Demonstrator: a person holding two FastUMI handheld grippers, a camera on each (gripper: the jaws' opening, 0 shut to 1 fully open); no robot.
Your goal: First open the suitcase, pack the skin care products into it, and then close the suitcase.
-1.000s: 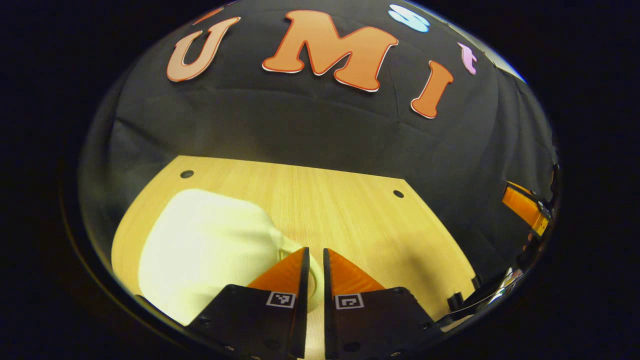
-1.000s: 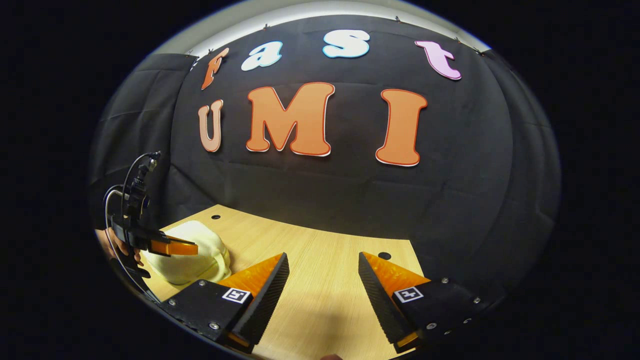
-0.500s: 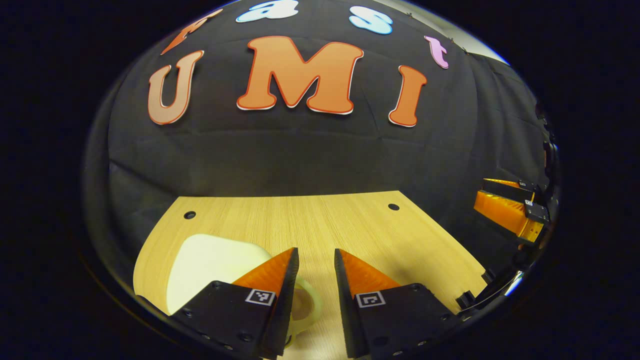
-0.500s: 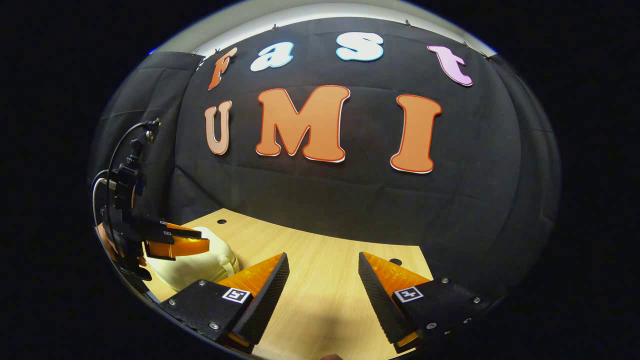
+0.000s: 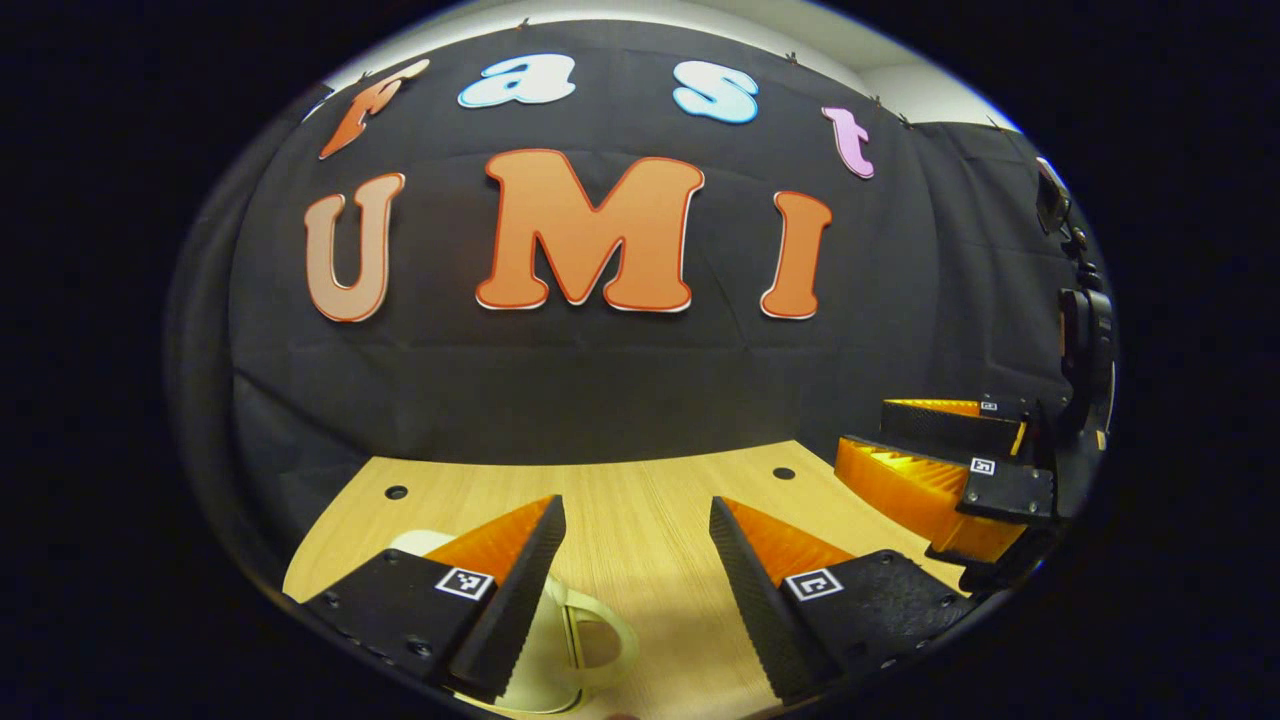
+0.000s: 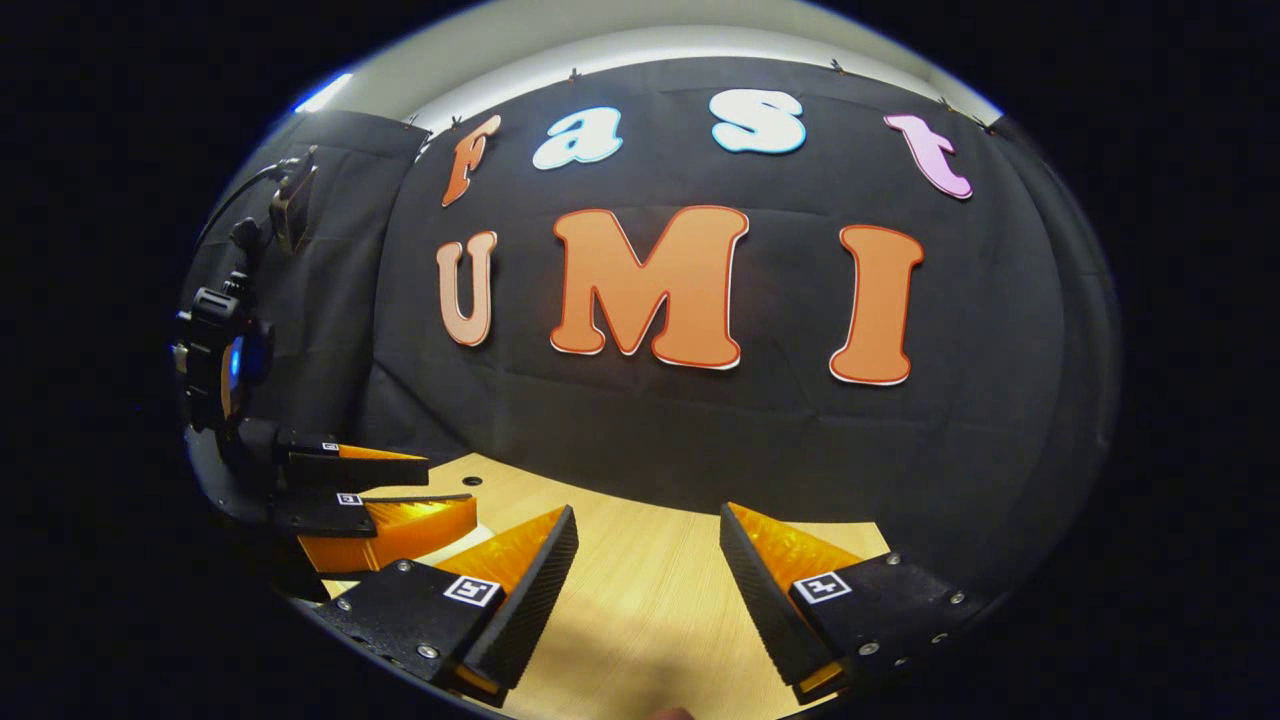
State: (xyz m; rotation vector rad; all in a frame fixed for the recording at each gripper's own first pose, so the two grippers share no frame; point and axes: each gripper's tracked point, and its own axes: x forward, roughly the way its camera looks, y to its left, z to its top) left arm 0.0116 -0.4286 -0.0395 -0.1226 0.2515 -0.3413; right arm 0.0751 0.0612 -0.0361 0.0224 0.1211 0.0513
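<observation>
Your left gripper (image 5: pixel 630 515) hung wide apart and empty above the light wooden tabletop (image 5: pixel 640 480), the pale cream rounded suitcase (image 5: pixel 560 640) low beneath its left finger. Your right gripper (image 6: pixel 648 525) gaped equally, holding nothing.

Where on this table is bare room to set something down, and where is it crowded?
Free: the table between the two small holes by the cloth wall, running toward the right hand-held gripper. Crowded: the near left corner, where the pale suitcase sits under the open left hand-held gripper.

Each claw (image 5: pixel 630 510) has black screw-studded finger mounts bearing square coded markers.
</observation>
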